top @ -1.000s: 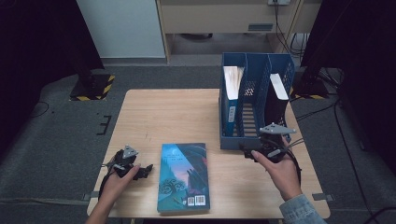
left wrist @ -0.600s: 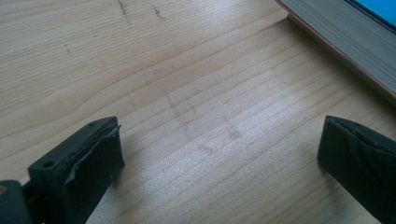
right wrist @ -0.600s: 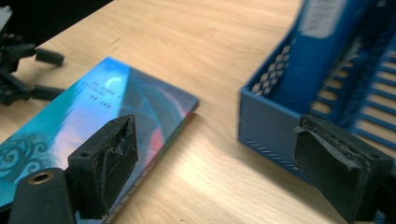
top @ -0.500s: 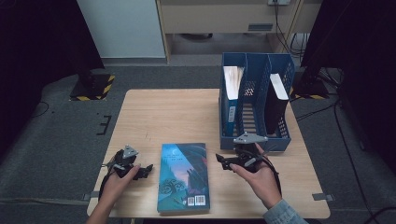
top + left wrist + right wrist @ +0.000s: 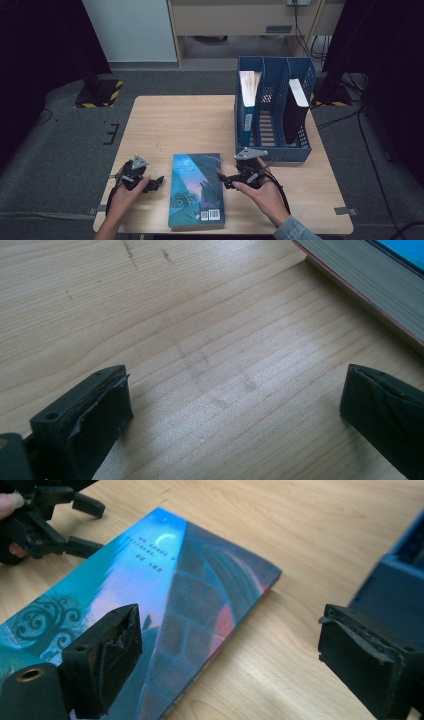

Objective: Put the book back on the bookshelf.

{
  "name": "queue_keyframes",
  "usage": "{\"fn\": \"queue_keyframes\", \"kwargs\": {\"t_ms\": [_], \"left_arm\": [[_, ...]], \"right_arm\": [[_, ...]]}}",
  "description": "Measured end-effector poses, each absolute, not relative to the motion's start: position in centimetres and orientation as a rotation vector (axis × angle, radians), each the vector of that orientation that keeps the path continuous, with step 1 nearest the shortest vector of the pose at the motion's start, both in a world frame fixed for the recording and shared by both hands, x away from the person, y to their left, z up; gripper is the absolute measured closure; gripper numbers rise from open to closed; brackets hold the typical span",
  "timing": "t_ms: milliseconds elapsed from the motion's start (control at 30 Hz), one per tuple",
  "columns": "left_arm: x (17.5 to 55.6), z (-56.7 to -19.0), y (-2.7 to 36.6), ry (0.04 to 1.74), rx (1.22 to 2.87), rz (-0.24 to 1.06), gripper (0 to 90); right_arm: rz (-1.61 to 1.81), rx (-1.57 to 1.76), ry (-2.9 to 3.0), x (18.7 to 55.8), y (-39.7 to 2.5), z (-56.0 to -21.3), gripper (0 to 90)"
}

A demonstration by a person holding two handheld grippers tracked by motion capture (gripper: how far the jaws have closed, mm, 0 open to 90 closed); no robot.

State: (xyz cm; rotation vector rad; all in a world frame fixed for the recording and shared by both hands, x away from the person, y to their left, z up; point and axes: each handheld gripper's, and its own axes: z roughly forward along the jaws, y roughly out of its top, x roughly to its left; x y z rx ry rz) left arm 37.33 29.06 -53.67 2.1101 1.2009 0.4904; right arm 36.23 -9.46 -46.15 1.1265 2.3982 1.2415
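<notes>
1. Since the earlier pictures, the right gripper (image 5: 226, 180) had been brought leftward, away from the file rack (image 5: 274, 148) and up to the right edge of the book (image 5: 196, 191); the left gripper (image 5: 151, 182) had been kept where it was, and the book had not been shifted.
2. The book was seen lying flat on the worktop (image 5: 180, 125), cover up, near the front edge, between the two grippers.
3. In the right gripper view, the right gripper (image 5: 227, 647) was held wide open, with one jaw over the book's (image 5: 165, 580) cover and the other out over bare wood beside the blue rack (image 5: 395, 587); the book was not gripped.
4. The left gripper (image 5: 80, 522) was also caught in that view, open, just beyond the book's far long edge.
5. In the left gripper view, the left gripper (image 5: 235, 410) was spread wide above bare worktop (image 5: 200, 315), with nothing between its jaws; the book's page edge (image 5: 360, 275) was seen just beside it.
6. Two binders were stood upright in the rack: a blue one (image 5: 247, 107) in the left compartment and a black one (image 5: 296, 112) in the right compartment.
</notes>
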Motion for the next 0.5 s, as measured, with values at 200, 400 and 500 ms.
{"fn": "queue_keyframes", "kwargs": {"t_ms": [200, 400, 500], "left_arm": [[37.4, -53.6, 29.1, 1.189, 2.118, 0.478, 0.0], [37.2, -52.6, 29.5, 1.213, 2.08, 0.464, 4.0], [36.6, -51.9, 29.4, 1.211, 2.06, 0.45, 4.8]], "right_arm": [[1.237, 1.152, 2.445, 36.0, -9.0, -47.6, 10.3], [1.25, 1.128, 2.514, 35.5, -8.7, -48.6, 14.0], [1.25, 1.105, 2.538, 35.2, -8.6, -48.7, 16.4]]}}
